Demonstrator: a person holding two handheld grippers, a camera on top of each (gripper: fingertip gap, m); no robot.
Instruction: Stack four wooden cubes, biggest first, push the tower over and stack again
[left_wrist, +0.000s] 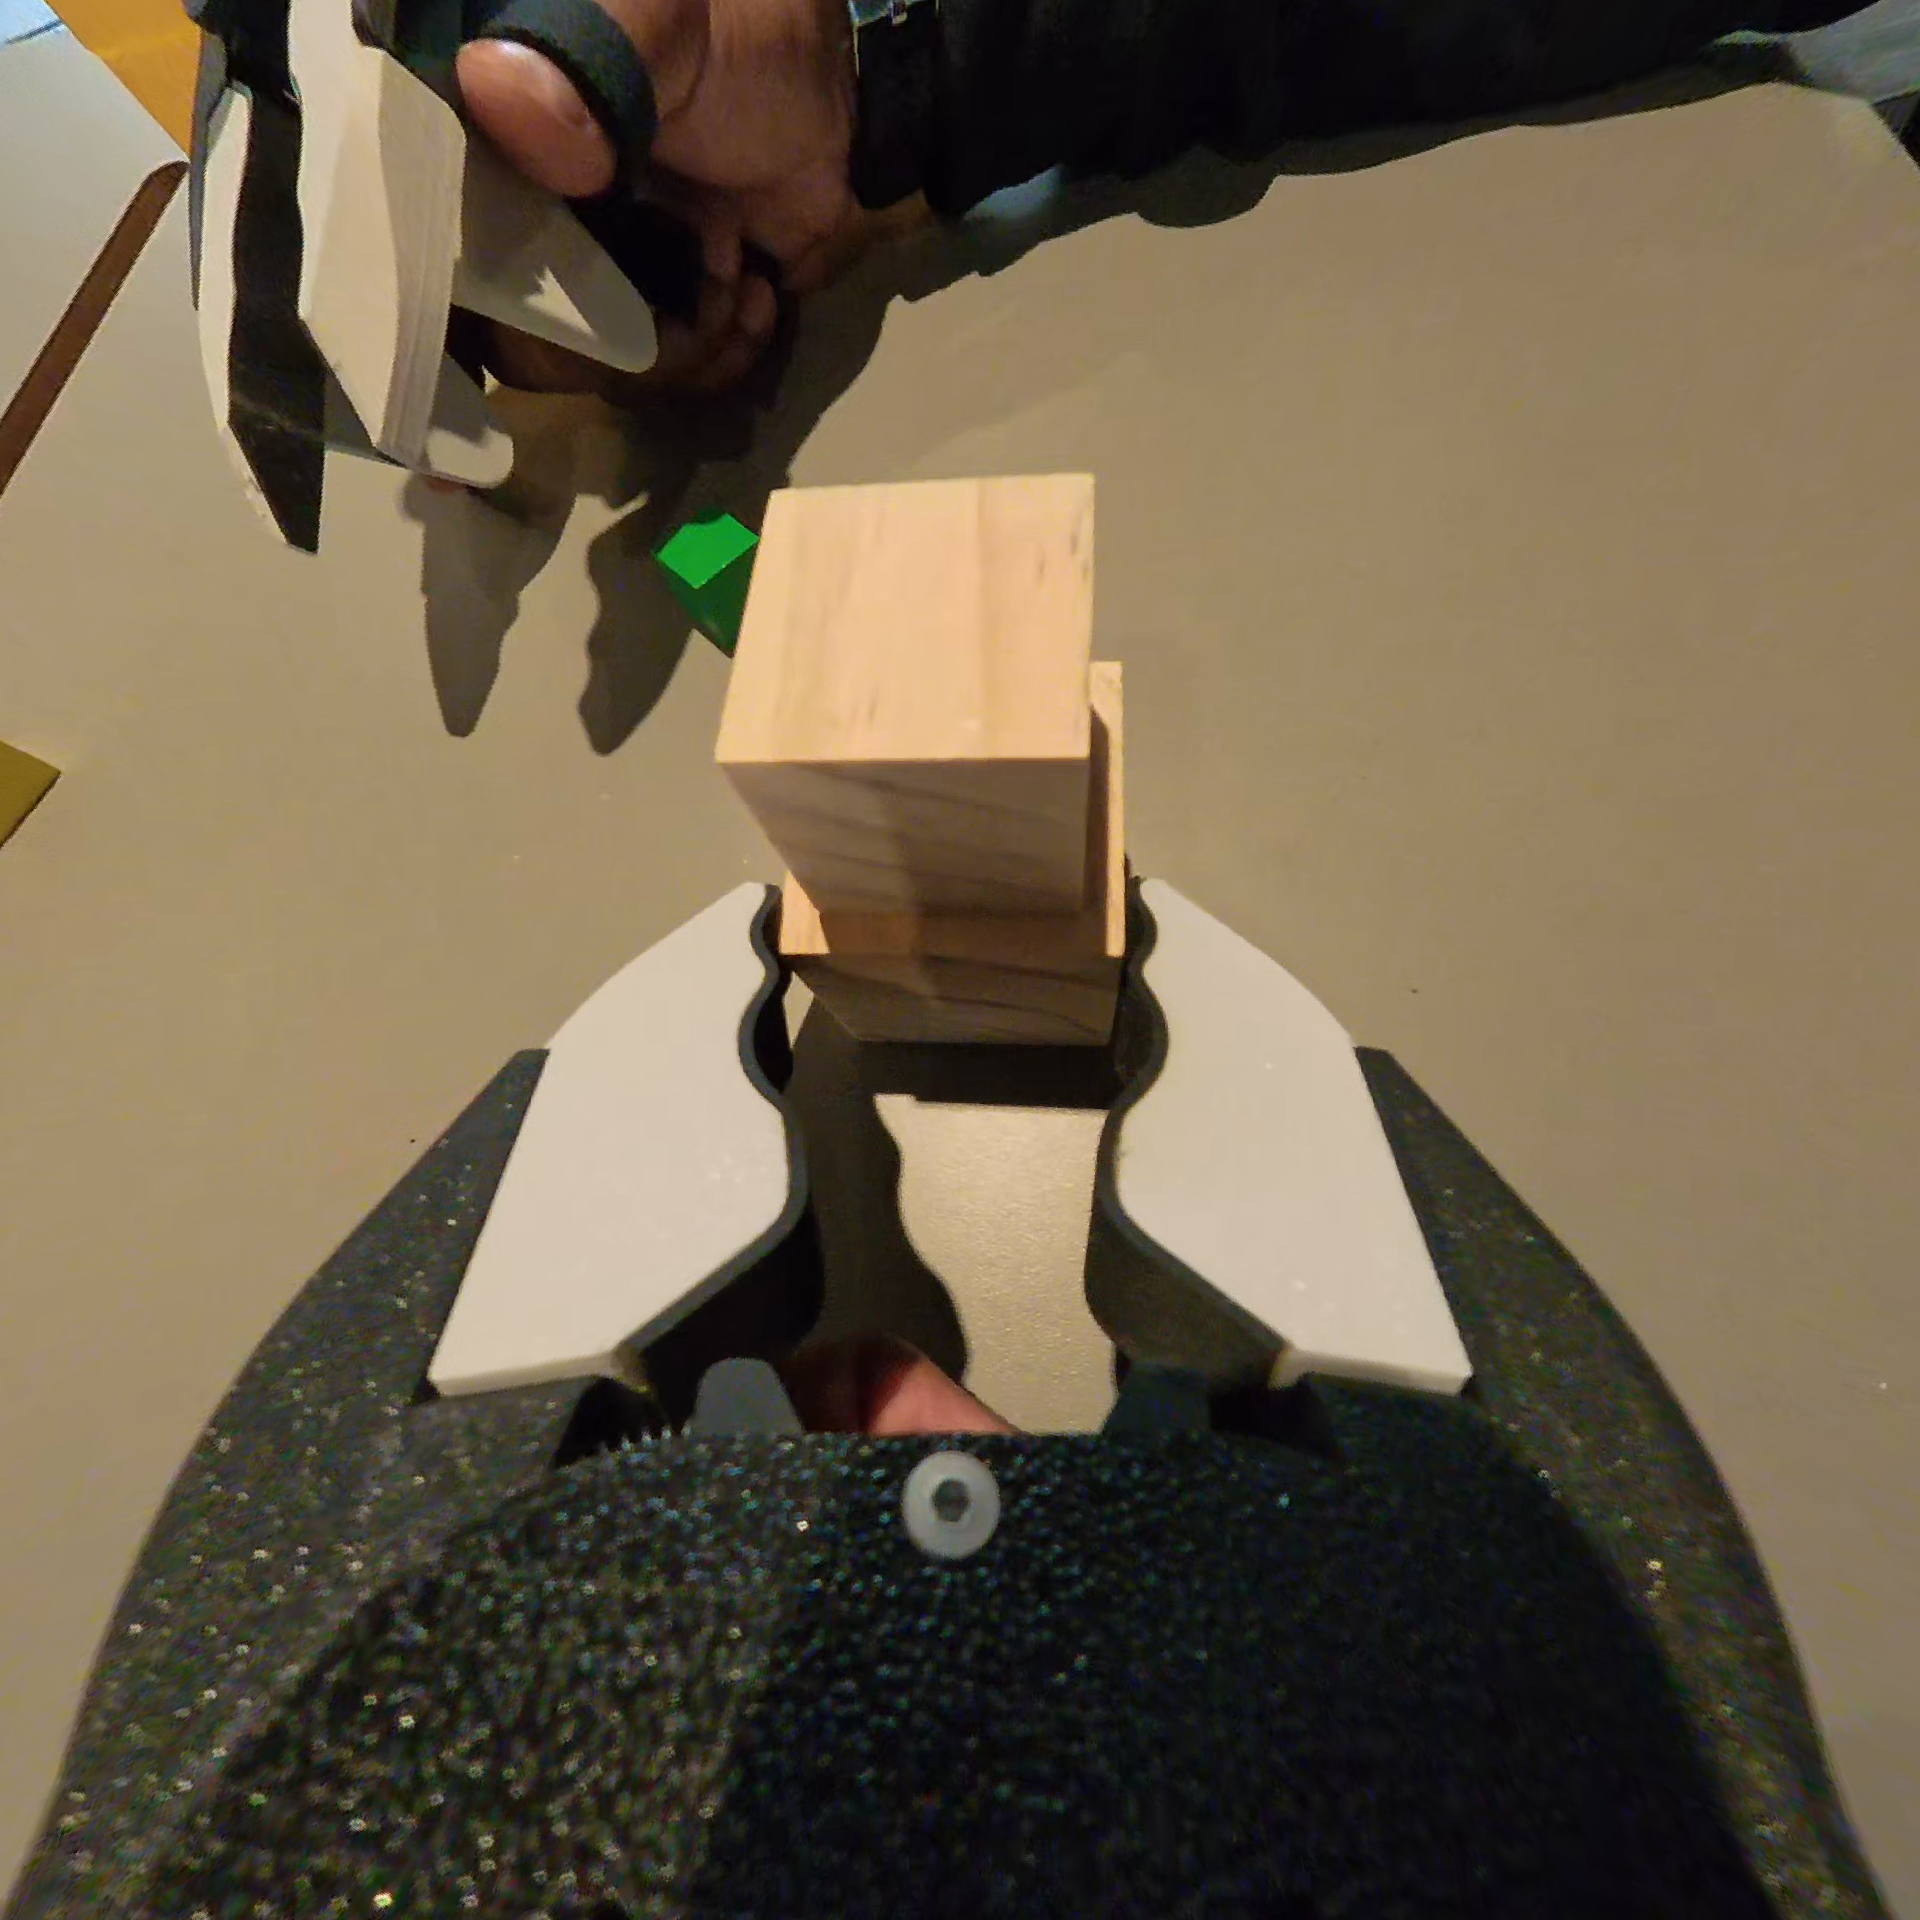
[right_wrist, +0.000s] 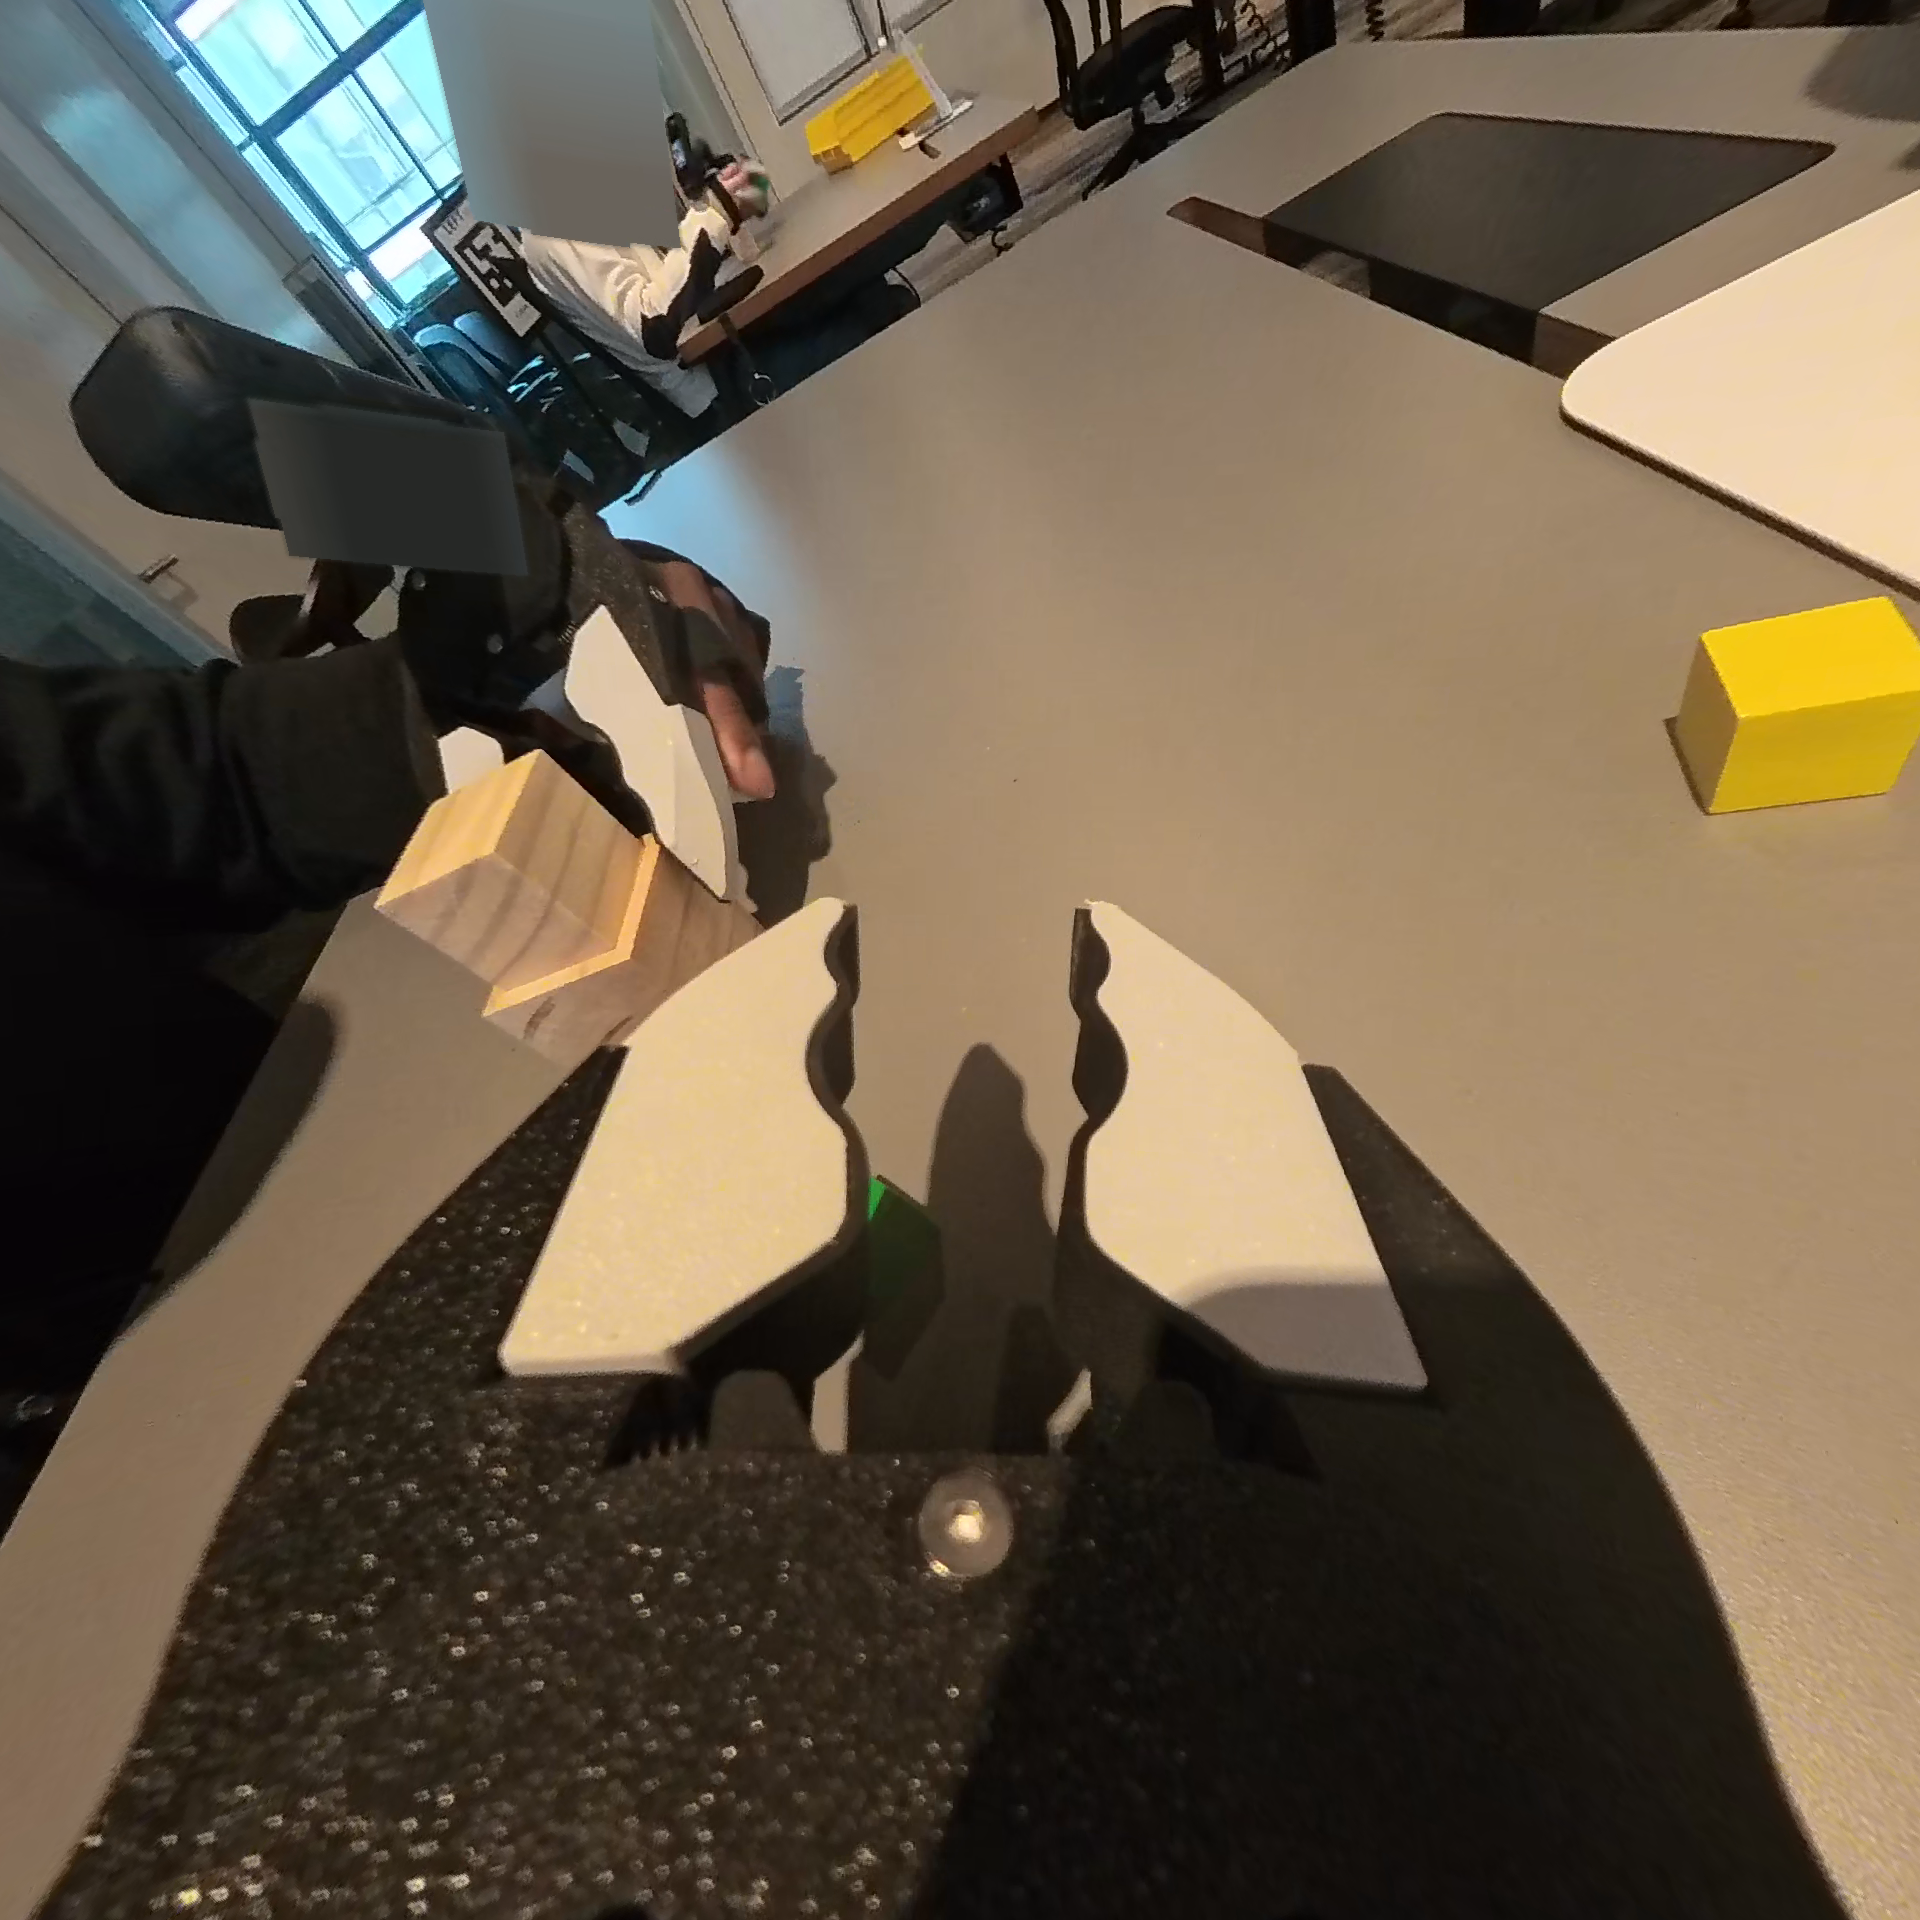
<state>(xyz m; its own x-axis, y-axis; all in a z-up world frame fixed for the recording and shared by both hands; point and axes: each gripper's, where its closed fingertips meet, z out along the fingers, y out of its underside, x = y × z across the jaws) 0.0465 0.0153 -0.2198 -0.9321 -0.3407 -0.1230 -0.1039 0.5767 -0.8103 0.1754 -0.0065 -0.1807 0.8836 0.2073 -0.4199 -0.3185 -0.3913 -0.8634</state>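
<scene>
My left claw (left_wrist: 956, 914) is shut on the small block (left_wrist: 914, 727) and holds it on top of the big block (left_wrist: 966, 977). The small block sits a bit crooked, with its edge hanging past the big block on one side. If I let go fast or bump it, it could slide off or tip.

The green cube (left_wrist: 712, 577) lies just behind the big block. The yellow cube (right_wrist: 1808, 701) sits far from it, across the table (right_wrist: 1195, 582).

My right claw (right_wrist: 966, 925) hangs open and empty, right over the green cube, with its fingers pointing out across the table. I think it is close to the table, but I can't be sure. If it swings toward the big block, it could knock the two over.
</scene>
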